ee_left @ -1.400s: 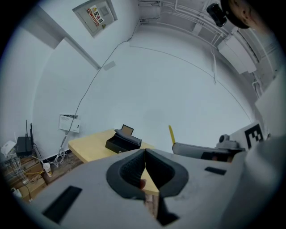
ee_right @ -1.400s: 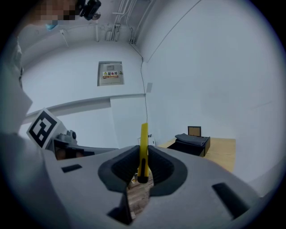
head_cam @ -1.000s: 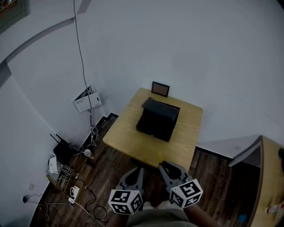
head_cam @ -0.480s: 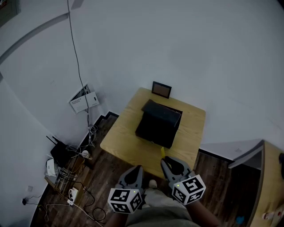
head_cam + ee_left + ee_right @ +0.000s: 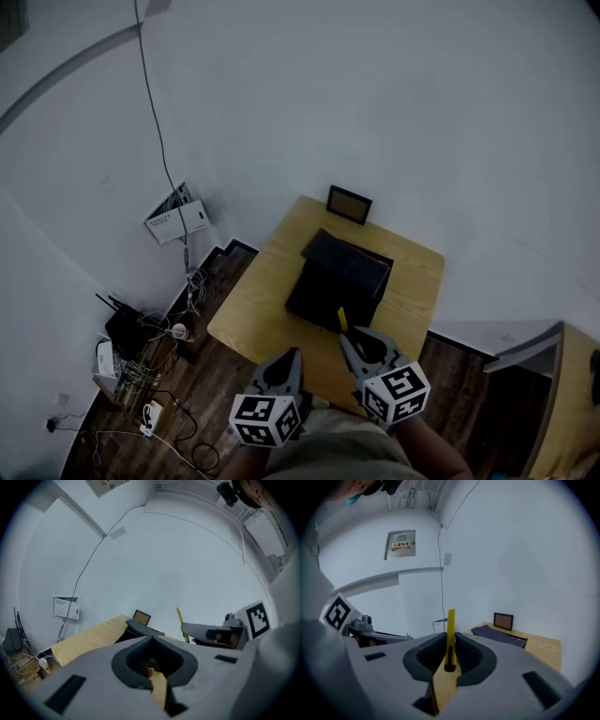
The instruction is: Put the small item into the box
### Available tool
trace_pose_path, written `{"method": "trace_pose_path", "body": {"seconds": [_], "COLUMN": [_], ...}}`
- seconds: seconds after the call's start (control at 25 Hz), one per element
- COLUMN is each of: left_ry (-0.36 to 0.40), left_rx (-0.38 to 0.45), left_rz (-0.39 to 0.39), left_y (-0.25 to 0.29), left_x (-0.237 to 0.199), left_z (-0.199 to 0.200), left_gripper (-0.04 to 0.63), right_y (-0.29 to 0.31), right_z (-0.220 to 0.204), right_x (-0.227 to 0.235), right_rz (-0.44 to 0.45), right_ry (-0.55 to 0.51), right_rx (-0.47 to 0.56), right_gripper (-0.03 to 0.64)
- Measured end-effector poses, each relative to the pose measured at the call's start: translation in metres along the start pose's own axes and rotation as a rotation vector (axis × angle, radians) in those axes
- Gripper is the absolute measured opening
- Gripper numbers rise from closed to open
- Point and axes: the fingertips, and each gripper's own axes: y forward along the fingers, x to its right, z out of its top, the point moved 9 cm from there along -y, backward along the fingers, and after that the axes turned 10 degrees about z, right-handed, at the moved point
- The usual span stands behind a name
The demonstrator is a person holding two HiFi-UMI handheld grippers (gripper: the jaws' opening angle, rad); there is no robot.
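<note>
A black box [image 5: 337, 281] stands open on the wooden table [image 5: 267, 300], its lid tilted up at the back. My right gripper [image 5: 345, 339] is shut on a slim yellow item [image 5: 342, 319] that sticks up past the jaws, at the box's near edge. In the right gripper view the yellow item [image 5: 450, 632] stands clamped upright between the pads, with the box [image 5: 499, 635] ahead to the right. My left gripper [image 5: 293, 356] hangs beside it over the table's near edge; its jaws meet with nothing between them [image 5: 151, 638].
A small framed picture [image 5: 349, 203] leans on the wall at the table's back edge. Left of the table, a router, cables and a power strip [image 5: 131, 337] lie on the dark wood floor. A white box [image 5: 176, 220] hangs on the wall.
Both grippers have come forward toward the table. The yellow item's tip now stands at the box's near edge instead of short of the table.
</note>
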Motion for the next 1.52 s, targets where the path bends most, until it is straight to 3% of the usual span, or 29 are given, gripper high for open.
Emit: {"method": "trace_pose_path", "body": {"seconds": [0.4, 0.84, 1.12, 1.4, 1.52], "left_ry": [-0.025, -0.052, -0.061, -0.069, -0.073], "left_rx": [-0.058, -0.119, -0.142, -0.154, -0.153], "left_rz": [0.012, 0.038, 0.059, 0.068, 0.069], "left_y": [0.049, 0.077, 0.085, 0.088, 0.088], "left_x": [-0.003, -0.009, -0.009, -0.009, -0.010], "left_z": [0.000, -0.013, -0.018, -0.020, -0.020], "left_gripper": [0.003, 0.003, 0.003, 0.003, 0.003], "right_y": [0.054, 0.115, 0.148, 0.178, 0.183], "right_z": [-0.016, -0.068, -0.093, -0.112, -0.116], "right_x": [0.062, 0.119, 0.140, 0.132, 0.136], "right_rz": [-0.003, -0.003, 0.002, 0.010, 0.007], "right_ry": [-0.028, -0.011, 0.020, -0.050, 0.011], "right_rx": [-0.133, -0.341, -0.456, -0.623, -0.640], "right_gripper": [0.049, 0.049, 0.049, 0.049, 0.049]}}
